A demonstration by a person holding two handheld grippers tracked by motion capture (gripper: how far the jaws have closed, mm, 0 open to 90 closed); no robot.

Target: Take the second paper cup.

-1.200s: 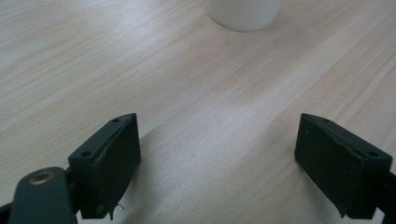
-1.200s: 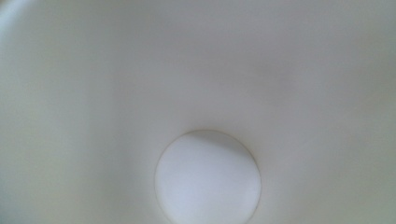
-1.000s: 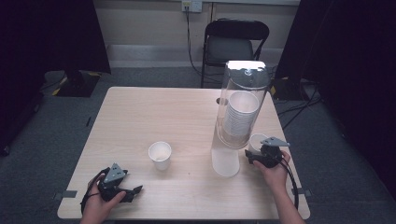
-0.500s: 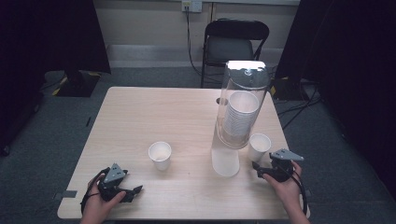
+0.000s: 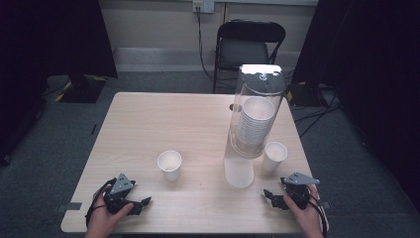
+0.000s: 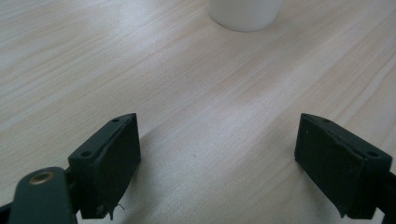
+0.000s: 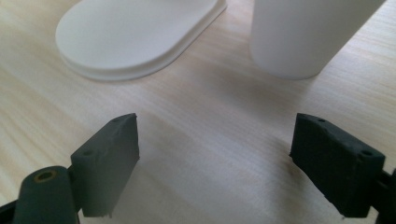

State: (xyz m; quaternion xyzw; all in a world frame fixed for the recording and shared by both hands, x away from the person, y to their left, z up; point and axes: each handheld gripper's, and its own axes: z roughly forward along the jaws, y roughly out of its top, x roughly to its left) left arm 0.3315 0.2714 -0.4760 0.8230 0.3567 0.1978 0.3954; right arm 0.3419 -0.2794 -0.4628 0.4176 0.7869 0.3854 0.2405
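Pale wood worktop (image 5: 148, 119). Clear dispenser tube (image 5: 255, 111) stands right of centre, a stack of cups inside. One white cup (image 5: 274, 155) sits just right of its base, another cup (image 5: 170, 164) near the middle. Right gripper (image 5: 275, 199) rests near the right cup, jaws just opened, nothing between. Left gripper (image 5: 140, 205) at front left, jaws wide apart, empty.

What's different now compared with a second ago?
The right gripper has let go of the paper cup beside the clear cup dispenser: its jaws have just been opening, and it has drawn back toward the person, nothing between them. The cup now stands alone on the table. The left gripper, the other cup and the dispenser stayed put.
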